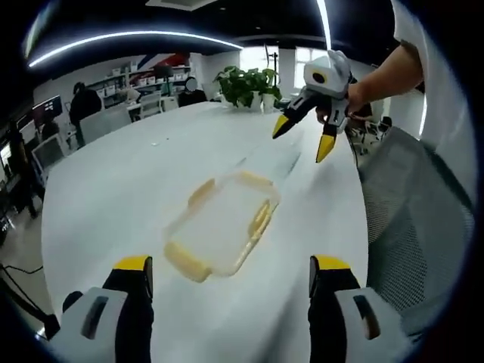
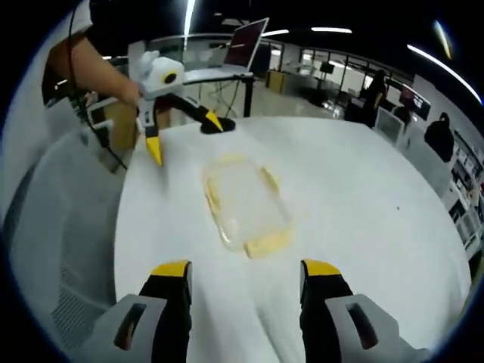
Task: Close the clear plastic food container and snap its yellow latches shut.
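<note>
Office desks and a potted plant sit behind my white desk, where the clear container lies flat near the middle, lid seemingly on, yellow latches at its rims. My left gripper and right gripper both hover above it, jaws wide and empty. I judge pressing one latch alone could skid or tip the light box across the slick surface.

The white surface lay bare on every side of the clear container, so a hand could reach it from any direction. Both grippers hung above it with fingers spread, well apart; potted plants stood at the far edge.
</note>
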Demonstrator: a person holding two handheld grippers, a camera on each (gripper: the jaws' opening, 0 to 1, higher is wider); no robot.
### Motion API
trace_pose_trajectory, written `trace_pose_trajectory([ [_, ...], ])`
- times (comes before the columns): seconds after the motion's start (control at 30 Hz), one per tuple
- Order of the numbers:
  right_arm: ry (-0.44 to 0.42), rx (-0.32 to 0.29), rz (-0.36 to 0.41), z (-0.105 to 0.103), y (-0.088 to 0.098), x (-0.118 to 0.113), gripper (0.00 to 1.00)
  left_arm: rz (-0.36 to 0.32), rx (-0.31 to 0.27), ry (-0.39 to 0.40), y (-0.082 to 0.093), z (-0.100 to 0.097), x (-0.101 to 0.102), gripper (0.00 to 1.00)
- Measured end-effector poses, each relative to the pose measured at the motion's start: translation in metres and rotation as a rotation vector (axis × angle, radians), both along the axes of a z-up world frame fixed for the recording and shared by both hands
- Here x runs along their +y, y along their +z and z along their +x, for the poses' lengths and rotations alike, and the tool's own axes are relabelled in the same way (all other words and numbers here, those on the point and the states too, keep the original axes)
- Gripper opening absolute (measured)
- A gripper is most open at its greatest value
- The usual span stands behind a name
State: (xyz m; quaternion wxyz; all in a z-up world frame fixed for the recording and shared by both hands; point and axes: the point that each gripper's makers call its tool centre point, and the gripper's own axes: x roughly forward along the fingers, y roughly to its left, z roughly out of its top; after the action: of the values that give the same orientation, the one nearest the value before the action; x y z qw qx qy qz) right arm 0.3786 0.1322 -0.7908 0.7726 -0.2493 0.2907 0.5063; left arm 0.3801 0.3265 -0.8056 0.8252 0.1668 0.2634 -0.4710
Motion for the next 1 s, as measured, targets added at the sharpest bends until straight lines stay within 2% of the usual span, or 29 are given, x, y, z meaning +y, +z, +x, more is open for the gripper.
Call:
trace_pose_trajectory([
  [0.17,0.012,0.001,-0.003,0.005,0.000,0.001,0.56,0.028,-0.003,-0.035,-0.004,0.005,0.002,0.85],
  [0.43,0.043,0.006,-0.023,0.009,-0.004,0.005,0.56,0.048,0.003,-0.050,-0.009,0.014,0.005,0.84],
  [0.6,0.059,0.005,-0.028,0.013,-0.005,0.010,0.56,0.084,0.011,-0.083,-0.016,0.014,0.007,0.82],
  [1.0,0.109,-0.003,-0.060,0.022,-0.010,0.018,0.56,0.132,0.005,-0.139,-0.021,0.018,0.009,0.81],
])
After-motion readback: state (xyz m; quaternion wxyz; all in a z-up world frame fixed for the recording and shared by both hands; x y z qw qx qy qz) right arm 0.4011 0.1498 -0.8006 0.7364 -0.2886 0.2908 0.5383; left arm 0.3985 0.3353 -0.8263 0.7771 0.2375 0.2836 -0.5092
